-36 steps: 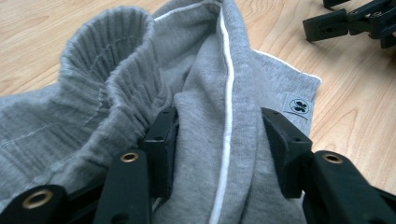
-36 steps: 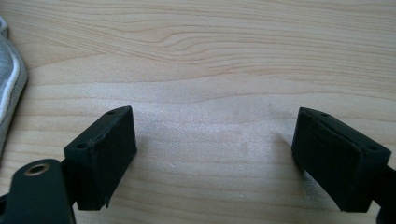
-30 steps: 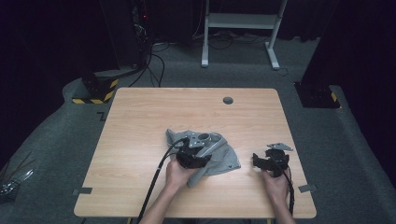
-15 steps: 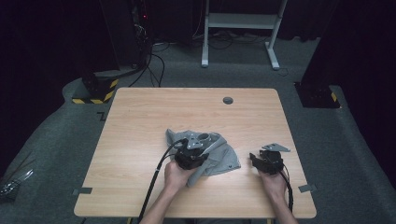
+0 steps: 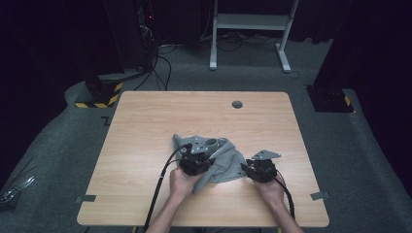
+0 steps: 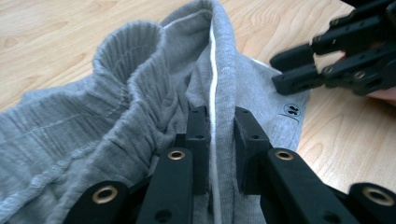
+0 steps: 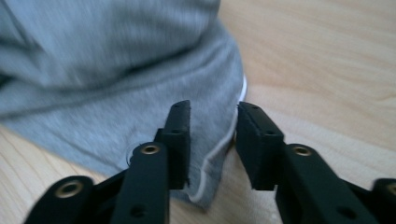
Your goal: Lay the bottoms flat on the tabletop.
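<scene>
A crumpled grey garment with an elastic waistband and white piping lies on the wooden table, near its front middle. My left gripper rests on the garment's left part. In the left gripper view its jaws have just been closing and now pinch a raised fold along the white piping. My right gripper is at the garment's right corner, also seen from the left gripper view. Its jaws have just been closing and straddle the piped hem, with a gap still showing beside the cloth.
A round cable hole sits at the table's far edge. Grey tape patches mark the front corners. Beyond the table stand a white desk frame and a yellow-black striped base on the dark floor.
My right gripper has slid left to the garment's corner and its jaws have narrowed around the hem. The left gripper stayed put on the cloth.
</scene>
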Action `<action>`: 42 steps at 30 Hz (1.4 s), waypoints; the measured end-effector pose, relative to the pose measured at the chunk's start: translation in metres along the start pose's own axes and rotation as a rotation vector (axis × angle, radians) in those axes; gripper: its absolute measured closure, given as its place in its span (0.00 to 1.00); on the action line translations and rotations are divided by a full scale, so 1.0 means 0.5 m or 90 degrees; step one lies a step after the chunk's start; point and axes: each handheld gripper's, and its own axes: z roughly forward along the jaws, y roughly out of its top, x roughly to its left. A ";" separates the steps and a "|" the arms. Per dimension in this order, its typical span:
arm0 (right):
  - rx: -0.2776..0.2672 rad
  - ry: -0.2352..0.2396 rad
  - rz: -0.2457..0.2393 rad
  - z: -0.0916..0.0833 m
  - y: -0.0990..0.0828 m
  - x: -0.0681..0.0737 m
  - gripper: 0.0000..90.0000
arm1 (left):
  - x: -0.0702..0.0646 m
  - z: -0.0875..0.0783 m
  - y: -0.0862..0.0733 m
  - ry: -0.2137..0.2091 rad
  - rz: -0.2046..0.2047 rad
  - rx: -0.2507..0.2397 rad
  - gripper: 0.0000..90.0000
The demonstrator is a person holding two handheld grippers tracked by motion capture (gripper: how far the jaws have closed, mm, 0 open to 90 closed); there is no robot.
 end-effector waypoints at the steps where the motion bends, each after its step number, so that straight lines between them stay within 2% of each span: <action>1: -0.001 0.001 -0.003 -0.001 -0.001 -0.001 0.79 | 0.002 -0.003 0.000 0.002 -0.002 -0.004 0.87; 7: -0.012 -0.002 -0.014 -0.003 -0.008 -0.001 0.87 | 0.019 -0.031 -0.009 0.026 -0.008 -0.020 0.87; 14: -0.013 -0.005 -0.019 -0.003 -0.009 0.002 0.90 | 0.053 -0.077 -0.030 0.056 -0.039 -0.037 0.88; 20: -0.013 -0.007 -0.014 -0.003 -0.009 0.003 0.90 | 0.093 -0.118 -0.073 0.119 -0.065 -0.036 0.88; 22: -0.013 -0.006 -0.013 -0.003 -0.009 0.003 0.90 | 0.107 -0.126 -0.093 0.130 -0.082 -0.036 0.88; 24: -0.013 -0.006 -0.014 -0.003 -0.009 0.002 0.90 | 0.112 -0.131 -0.102 0.139 -0.086 -0.034 0.88; 25: -0.013 -0.008 -0.016 -0.002 -0.009 0.003 0.90 | 0.123 -0.137 -0.121 0.152 -0.098 -0.028 0.88; 26: -0.012 -0.010 -0.016 -0.002 -0.009 0.003 0.91 | 0.123 -0.137 -0.121 0.152 -0.098 -0.028 0.88; 28: -0.013 -0.011 -0.014 -0.002 -0.008 0.003 0.91 | 0.138 -0.148 -0.147 0.185 -0.109 -0.012 0.88; 31: -0.012 -0.012 -0.009 -0.002 -0.008 0.003 0.93 | 0.153 -0.157 -0.173 0.211 -0.124 0.001 0.88; 32: -0.013 -0.013 -0.013 -0.002 -0.008 0.001 0.93 | 0.153 -0.157 -0.173 0.211 -0.124 0.001 0.88; 33: -0.013 -0.015 -0.014 -0.001 -0.008 0.001 0.93 | 0.163 -0.161 -0.191 0.223 -0.136 0.009 0.88; 34: -0.013 -0.015 -0.014 -0.001 -0.008 0.001 0.93 | 0.163 -0.161 -0.191 0.223 -0.136 0.009 0.88; 36: -0.011 -0.021 -0.014 -0.002 -0.008 0.004 0.95 | 0.178 -0.164 -0.214 0.237 -0.151 0.018 0.88; 38: -0.012 -0.026 -0.019 -0.002 -0.008 0.003 0.95 | 0.181 -0.164 -0.221 0.241 -0.156 0.018 0.88; 40: -0.013 -0.033 -0.020 -0.002 -0.008 -0.003 0.96 | 0.188 -0.160 -0.239 0.249 -0.163 0.007 0.87; 42: -0.011 -0.037 -0.002 -0.005 -0.010 -0.015 0.96 | 0.190 -0.160 -0.244 0.248 -0.172 -0.008 0.87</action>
